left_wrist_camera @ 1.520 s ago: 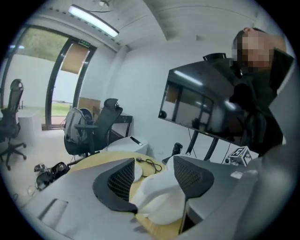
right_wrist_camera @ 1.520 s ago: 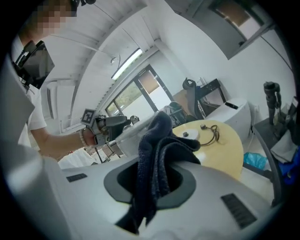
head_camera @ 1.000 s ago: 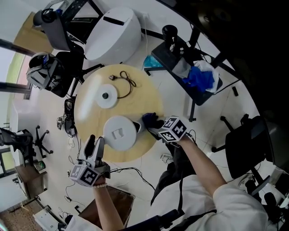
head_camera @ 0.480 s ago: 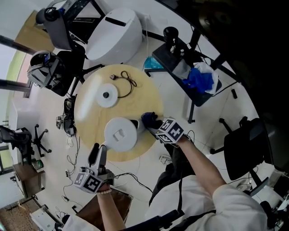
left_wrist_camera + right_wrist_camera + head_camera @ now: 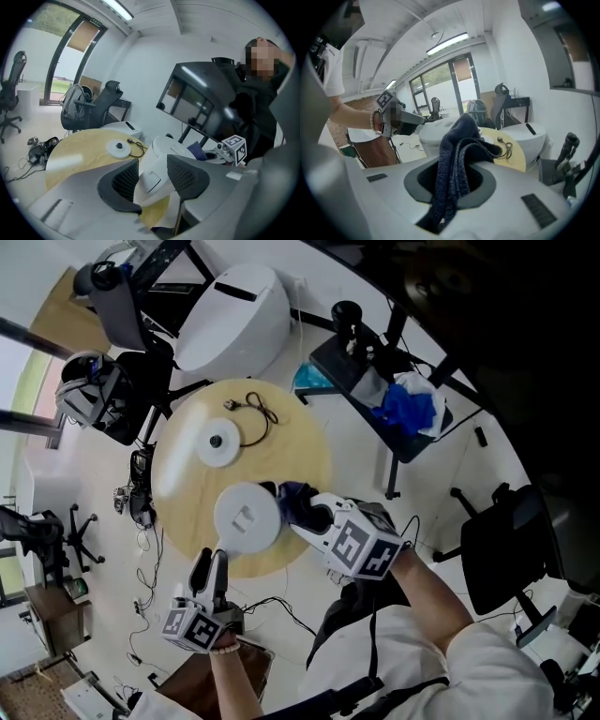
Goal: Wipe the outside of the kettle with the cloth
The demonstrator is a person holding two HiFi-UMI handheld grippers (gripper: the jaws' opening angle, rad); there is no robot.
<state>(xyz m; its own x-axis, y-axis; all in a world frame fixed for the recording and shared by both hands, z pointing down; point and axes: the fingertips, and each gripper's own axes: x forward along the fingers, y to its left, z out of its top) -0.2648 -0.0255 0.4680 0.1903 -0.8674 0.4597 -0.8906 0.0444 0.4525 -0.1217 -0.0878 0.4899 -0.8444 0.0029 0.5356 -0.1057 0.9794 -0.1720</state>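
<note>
The white kettle [image 5: 246, 517] stands near the front of the round wooden table [image 5: 300, 451]. My right gripper [image 5: 314, 517] is shut on a dark blue cloth [image 5: 292, 501], held raised at the kettle's right side near its top edge. In the right gripper view the cloth [image 5: 457, 140] hangs bunched between the jaws, with the kettle [image 5: 436, 133] behind it. My left gripper [image 5: 208, 563] hovers at the table's front edge and points at the kettle [image 5: 157, 176]. Its jaws are closing. The kettle sits beyond them and the pads do not touch it.
The kettle's round base [image 5: 217, 444] and its black cord [image 5: 262, 409] lie at the table's far side. A large white rounded unit [image 5: 234, 310] stands behind. Office chairs [image 5: 112, 395], a black stand with a blue bag [image 5: 412, 404] and floor cables [image 5: 272, 601] surround the table.
My right gripper has risen and rolled, bringing the cloth up beside the kettle's top. The left gripper has drifted right along the table's front edge with its jaws narrower.
</note>
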